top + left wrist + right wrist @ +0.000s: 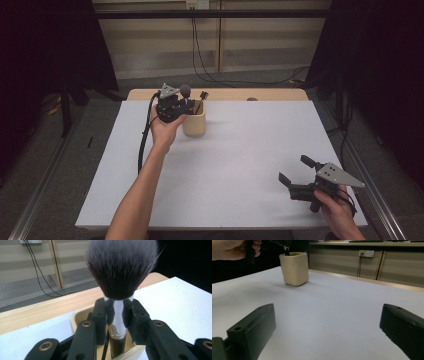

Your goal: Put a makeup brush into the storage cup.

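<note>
Between the matt black plastic left gripper's (117, 322) jaws sits a soft-bristled brush (121, 267) with glossy silver metal ferrule, above a smooth cream cup (75, 320).

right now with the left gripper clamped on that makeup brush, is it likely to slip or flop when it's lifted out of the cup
Probably stiff: the left gripper clamps the makeup brush on its rigid-looking metal ferrule, and it stands upright. That shiny ferrule looks smooth, so it may slide a little. Only the soft bristles should flex. The cream cup looks light and might tip if the handle drags its rim.

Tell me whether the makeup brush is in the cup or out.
In. The makeup brush stands upright, its handle inside the cream cup, with the left gripper shut on its silver ferrule.
</note>
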A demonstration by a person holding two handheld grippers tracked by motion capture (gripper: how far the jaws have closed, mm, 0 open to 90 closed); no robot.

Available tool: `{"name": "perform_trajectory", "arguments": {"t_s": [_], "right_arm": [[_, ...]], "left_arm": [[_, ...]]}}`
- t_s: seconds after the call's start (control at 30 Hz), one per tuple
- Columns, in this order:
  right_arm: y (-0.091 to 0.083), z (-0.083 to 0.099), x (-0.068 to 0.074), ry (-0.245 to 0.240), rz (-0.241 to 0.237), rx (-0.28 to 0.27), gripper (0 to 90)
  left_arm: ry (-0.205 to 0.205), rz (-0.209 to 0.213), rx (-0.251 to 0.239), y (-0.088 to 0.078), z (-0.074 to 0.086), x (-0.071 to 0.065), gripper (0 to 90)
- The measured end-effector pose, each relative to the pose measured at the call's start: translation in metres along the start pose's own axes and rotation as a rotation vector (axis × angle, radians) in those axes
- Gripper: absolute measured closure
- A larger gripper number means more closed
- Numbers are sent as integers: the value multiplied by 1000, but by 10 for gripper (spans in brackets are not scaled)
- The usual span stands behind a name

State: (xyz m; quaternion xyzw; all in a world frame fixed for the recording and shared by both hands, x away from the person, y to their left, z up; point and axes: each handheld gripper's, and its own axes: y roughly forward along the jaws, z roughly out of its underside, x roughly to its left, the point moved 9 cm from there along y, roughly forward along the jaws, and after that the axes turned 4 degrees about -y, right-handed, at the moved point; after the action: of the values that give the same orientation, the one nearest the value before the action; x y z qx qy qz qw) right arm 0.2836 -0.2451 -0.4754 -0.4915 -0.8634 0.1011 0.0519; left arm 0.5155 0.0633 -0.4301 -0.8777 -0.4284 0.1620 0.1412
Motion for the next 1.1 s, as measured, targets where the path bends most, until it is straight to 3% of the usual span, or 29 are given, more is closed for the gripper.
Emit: {"name": "perform_trajectory", "arguments": {"t_s": [0.37,0.5,0.67,0.73,0.97,1.1], "right_arm": [[0,1,1,-2,-3,4,0],[0,0,0,0,0,3,0],[0,0,-2,4,12,0,0],[0,1,-3,2,14,3,0],[1,0,-1,2,10,3,0],[1,0,-1,3,9,2,0]], "left_arm": [[20,-17,21,2,8,4,696],[9,-28,26,3,12,10,597],[13,-65,13,1,17,17,403],[1,-82,3,-1,16,20,296],[-4,-114,-26,-8,12,25,76],[-17,-93,-30,-10,12,24,39]]}}
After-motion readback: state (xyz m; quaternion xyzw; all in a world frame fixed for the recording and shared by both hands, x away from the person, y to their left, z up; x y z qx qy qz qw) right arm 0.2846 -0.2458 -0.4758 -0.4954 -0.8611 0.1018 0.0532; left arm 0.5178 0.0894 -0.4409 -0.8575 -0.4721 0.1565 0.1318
